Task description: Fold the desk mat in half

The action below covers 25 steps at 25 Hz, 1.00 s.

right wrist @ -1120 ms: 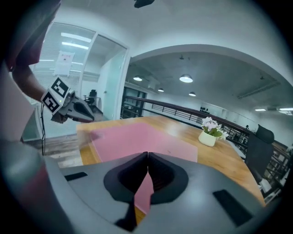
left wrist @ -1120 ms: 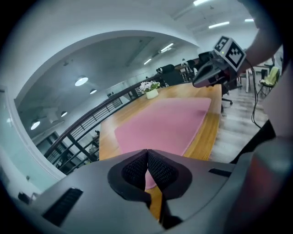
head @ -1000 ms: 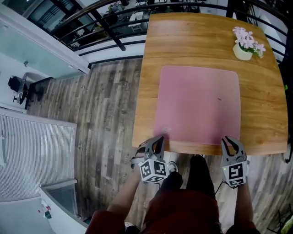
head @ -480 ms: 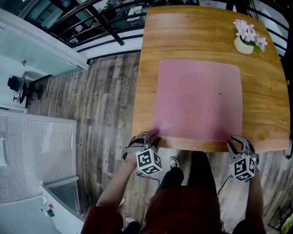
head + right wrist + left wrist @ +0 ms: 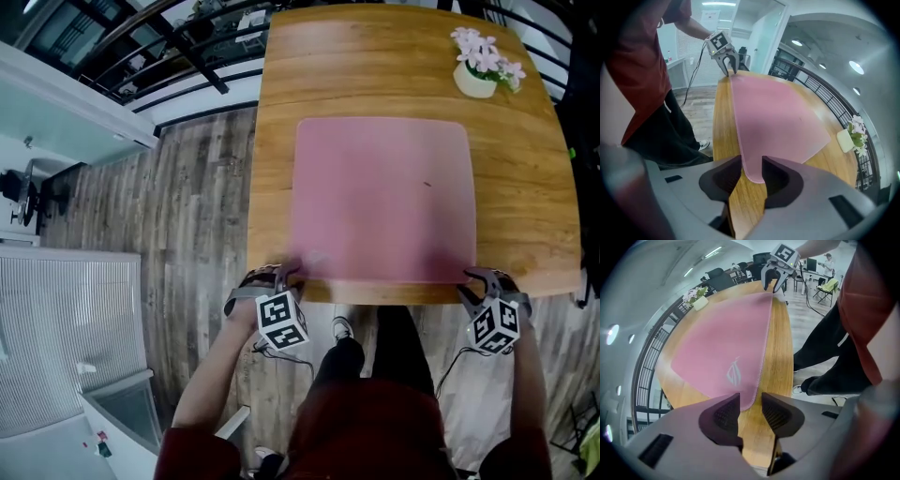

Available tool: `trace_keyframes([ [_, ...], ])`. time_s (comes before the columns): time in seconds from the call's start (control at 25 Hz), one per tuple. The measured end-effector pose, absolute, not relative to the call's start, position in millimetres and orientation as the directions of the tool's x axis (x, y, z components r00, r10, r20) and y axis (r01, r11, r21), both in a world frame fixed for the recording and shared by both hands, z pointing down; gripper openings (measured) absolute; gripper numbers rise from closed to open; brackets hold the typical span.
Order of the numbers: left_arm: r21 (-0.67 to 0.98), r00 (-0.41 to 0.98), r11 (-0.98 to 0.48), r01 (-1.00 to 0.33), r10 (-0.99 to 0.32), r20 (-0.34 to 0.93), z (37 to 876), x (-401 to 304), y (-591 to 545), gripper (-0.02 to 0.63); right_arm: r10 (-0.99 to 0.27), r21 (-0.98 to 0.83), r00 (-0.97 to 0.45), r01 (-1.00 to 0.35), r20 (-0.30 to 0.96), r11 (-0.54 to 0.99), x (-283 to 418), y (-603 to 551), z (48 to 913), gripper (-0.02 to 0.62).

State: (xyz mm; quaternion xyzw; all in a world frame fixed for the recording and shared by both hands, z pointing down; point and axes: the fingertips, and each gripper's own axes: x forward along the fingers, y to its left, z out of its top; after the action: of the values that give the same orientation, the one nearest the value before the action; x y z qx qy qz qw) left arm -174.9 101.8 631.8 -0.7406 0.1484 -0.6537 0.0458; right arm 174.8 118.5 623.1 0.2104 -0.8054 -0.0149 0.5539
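Desk mat [image 5: 384, 197] flat, near corners between parted jaws, left claw [image 5: 750, 405], right claw [image 5: 752, 172]

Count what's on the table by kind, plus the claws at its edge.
mat: 1
flower pot: 1
claws: 2, left claw and right claw
Total: 4

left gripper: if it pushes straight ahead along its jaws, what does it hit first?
The near corner of the desk mat: it lies between the open jaws of the left gripper, flat on the table.
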Motion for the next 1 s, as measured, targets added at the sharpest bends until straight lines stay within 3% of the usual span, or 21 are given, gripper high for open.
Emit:
trace_keyframes([
  [0.52,-0.122,0.107,-0.982,-0.146,-0.138,0.985,635,-174,91,0.213,-0.112,0.097,-0.180,-0.092,0.977,0.991,183,124,642,0.124],
  [0.72,-0.077,0.118,-0.985,-0.157,-0.096,0.988,635,-175,89,0.232,-0.037,0.027,-0.159,-0.068,0.987,0.997,182,122,644,0.126],
  [1.0,-0.061,0.116,-0.987,-0.147,-0.079,0.990,635,-175,83,0.258,-0.031,0.022,-0.156,-0.060,0.987,0.998,181,121,644,0.112],
])
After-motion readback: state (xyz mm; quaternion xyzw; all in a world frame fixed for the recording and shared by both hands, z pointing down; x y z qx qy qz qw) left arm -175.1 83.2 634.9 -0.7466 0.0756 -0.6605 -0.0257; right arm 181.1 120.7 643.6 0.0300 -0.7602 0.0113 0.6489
